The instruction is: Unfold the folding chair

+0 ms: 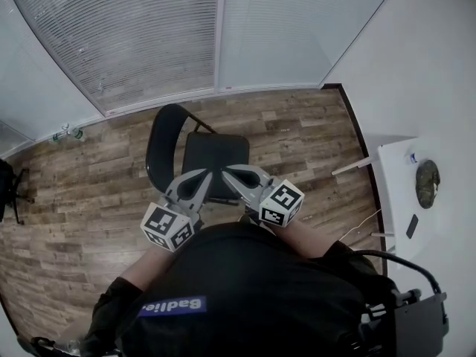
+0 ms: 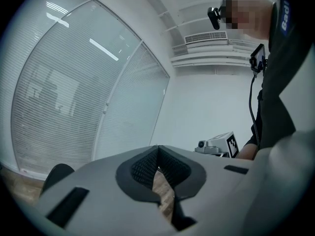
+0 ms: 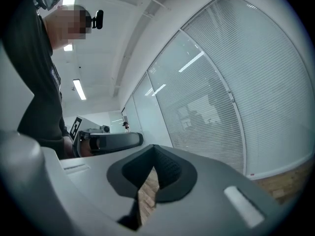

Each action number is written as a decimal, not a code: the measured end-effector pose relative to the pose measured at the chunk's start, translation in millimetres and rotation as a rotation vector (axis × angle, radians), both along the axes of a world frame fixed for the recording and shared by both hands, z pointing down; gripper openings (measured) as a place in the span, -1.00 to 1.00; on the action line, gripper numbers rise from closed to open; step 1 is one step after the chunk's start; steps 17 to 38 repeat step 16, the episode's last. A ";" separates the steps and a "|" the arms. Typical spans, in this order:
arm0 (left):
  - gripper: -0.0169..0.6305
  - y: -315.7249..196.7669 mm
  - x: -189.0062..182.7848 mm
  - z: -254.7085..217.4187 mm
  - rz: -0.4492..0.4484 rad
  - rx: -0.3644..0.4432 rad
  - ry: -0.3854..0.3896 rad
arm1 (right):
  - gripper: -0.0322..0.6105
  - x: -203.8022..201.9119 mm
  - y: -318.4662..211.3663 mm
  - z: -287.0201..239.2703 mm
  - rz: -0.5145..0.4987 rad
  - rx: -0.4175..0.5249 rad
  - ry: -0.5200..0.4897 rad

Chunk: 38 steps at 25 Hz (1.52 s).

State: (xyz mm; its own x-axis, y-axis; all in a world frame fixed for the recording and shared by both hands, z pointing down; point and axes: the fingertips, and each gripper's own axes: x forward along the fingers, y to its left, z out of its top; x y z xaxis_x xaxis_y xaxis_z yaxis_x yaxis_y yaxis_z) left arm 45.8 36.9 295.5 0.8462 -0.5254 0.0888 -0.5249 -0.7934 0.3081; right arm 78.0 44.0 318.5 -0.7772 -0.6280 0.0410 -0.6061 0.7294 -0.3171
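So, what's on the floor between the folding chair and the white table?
In the head view, only bare wood floor lies between the folding chair and the white table, plus thin white struts beside the table.

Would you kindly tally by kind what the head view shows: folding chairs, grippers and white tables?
folding chair: 1
grippers: 2 (left gripper, right gripper)
white table: 1
Total: 4
The dark thing at the left edge is too cut off to count.
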 end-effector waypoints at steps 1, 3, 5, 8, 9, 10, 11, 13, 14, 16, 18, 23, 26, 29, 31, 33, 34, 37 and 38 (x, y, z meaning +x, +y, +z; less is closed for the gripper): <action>-0.93 0.7 -1.5 0.1 -0.001 0.001 -0.002 | -0.89 -1.8 0.8 0.2 -0.002 0.001 0.003; -0.93 2.1 -3.7 -0.5 -0.002 0.004 -0.006 | -0.89 -3.7 2.2 0.3 -0.003 0.000 0.008; -0.93 3.0 -4.5 -1.2 -0.005 0.006 -0.007 | -0.89 -3.8 2.4 0.3 -0.002 -0.002 0.011; -0.93 3.1 -7.3 -1.6 -0.011 0.006 -0.009 | -0.89 -5.7 1.9 0.6 -0.002 -0.005 0.019; -0.93 2.8 -8.3 -1.7 -0.012 0.007 -0.009 | -0.89 -6.6 1.7 0.6 -0.004 -0.006 0.021; -0.93 2.5 -8.7 -1.5 -0.014 0.007 -0.010 | -0.89 -6.9 1.5 1.0 -0.005 -0.006 0.024; -0.93 2.4 -8.6 -0.9 -0.015 0.007 -0.009 | -0.89 -6.6 1.5 1.7 -0.006 -0.006 0.025; -0.93 2.9 -8.6 0.4 -0.016 0.007 -0.009 | -0.89 -6.4 2.0 3.5 -0.008 -0.009 0.027; -0.93 3.4 -9.3 0.7 -0.016 0.006 -0.008 | -0.89 -7.1 2.4 4.1 -0.009 -0.011 0.028; -0.93 4.4 -11.6 1.1 -0.016 0.006 -0.008 | -0.89 -9.6 3.4 4.9 -0.011 -0.015 0.030; -0.93 4.4 -11.6 1.1 -0.016 0.006 -0.008 | -0.89 -9.6 3.4 4.9 -0.011 -0.015 0.030; -0.93 4.4 -11.6 1.1 -0.016 0.006 -0.008 | -0.89 -9.6 3.4 4.9 -0.011 -0.015 0.030; -0.93 4.4 -11.6 1.1 -0.016 0.006 -0.008 | -0.89 -9.6 3.4 4.9 -0.011 -0.015 0.030; -0.93 4.4 -11.6 1.1 -0.016 0.006 -0.008 | -0.89 -9.6 3.4 4.9 -0.011 -0.015 0.030; -0.93 4.4 -11.6 1.1 -0.016 0.006 -0.008 | -0.89 -9.6 3.4 4.9 -0.011 -0.015 0.030; -0.93 4.4 -11.6 1.1 -0.016 0.006 -0.008 | -0.89 -9.6 3.4 4.9 -0.011 -0.015 0.030; -0.93 4.4 -11.6 1.1 -0.016 0.006 -0.008 | -0.89 -9.6 3.4 4.9 -0.011 -0.015 0.030; -0.93 4.4 -11.6 1.1 -0.016 0.006 -0.008 | -0.89 -9.6 3.4 4.9 -0.011 -0.015 0.030; -0.93 4.4 -11.6 1.1 -0.016 0.006 -0.008 | -0.89 -9.6 3.4 4.9 -0.011 -0.015 0.030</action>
